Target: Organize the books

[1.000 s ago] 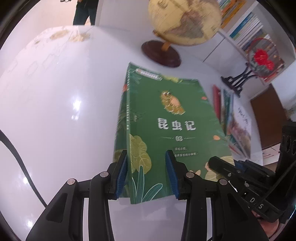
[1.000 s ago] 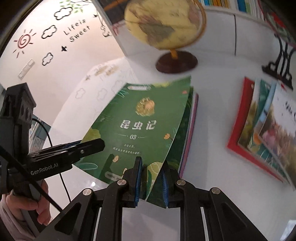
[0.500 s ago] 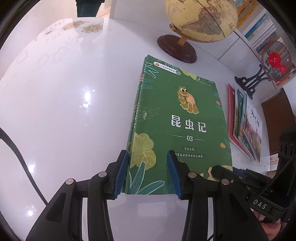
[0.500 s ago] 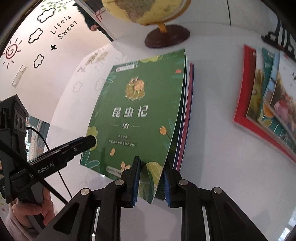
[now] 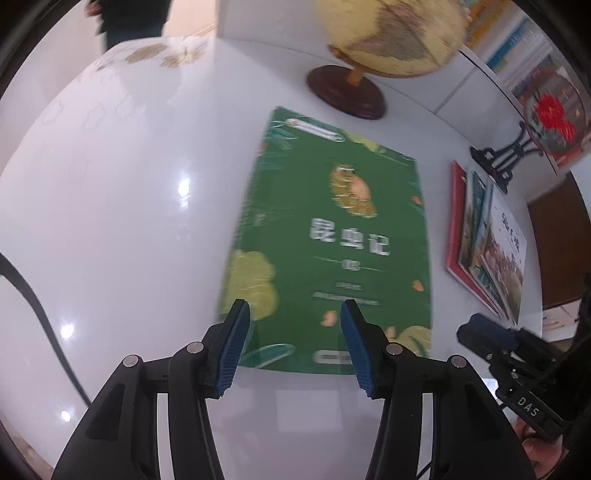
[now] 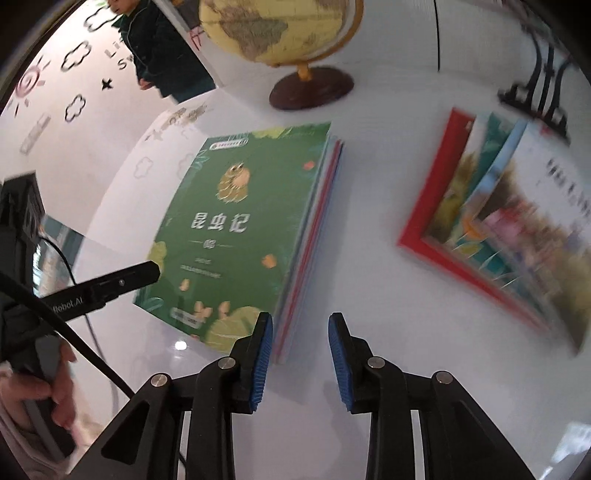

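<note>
Lying flat just beyond both widening tools (image 5: 291, 341) (image 6: 301, 349), the green book (image 5: 332, 240) is unclamped.

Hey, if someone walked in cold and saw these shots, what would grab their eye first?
Probably the big green book lying flat mid-table atop a stack of thinner books. Behind it stands a yellow globe on a dark round base, and to the right a fanned pile of picture books with a red cover lowest.

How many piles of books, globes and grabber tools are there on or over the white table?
Book piles: 2, the green-topped pile and the fanned pile with the red book
Globes: 1
Grabber tools: 2, left gripper and right gripper
Total: 5
</note>
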Motion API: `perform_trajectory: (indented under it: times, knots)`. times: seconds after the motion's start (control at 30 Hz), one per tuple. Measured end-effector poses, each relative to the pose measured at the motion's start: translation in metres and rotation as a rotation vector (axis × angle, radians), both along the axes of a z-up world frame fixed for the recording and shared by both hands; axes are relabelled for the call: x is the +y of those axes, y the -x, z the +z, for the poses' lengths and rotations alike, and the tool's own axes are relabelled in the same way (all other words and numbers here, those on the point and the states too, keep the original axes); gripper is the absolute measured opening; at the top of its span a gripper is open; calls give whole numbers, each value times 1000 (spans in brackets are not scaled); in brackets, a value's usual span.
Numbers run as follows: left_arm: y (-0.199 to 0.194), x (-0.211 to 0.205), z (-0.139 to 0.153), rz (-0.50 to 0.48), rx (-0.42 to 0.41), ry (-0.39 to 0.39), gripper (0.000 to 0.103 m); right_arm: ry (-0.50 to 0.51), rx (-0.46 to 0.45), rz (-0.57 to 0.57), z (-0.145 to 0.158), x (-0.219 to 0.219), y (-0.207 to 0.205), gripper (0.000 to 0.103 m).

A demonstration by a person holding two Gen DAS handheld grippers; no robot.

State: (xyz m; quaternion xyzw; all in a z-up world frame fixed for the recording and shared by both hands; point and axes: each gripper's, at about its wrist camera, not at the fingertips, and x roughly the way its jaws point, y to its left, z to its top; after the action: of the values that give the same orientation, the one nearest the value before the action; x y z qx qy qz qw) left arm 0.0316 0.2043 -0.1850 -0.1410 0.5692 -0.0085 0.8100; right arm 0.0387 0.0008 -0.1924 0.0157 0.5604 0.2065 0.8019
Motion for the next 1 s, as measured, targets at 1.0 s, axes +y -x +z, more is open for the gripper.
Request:
perform_trajectory:
  times: [1.0]
  knots:
    - [-96, -235, 68, -271, -302, -179, 49, 73, -486, -346, 86, -223, 7, 55]
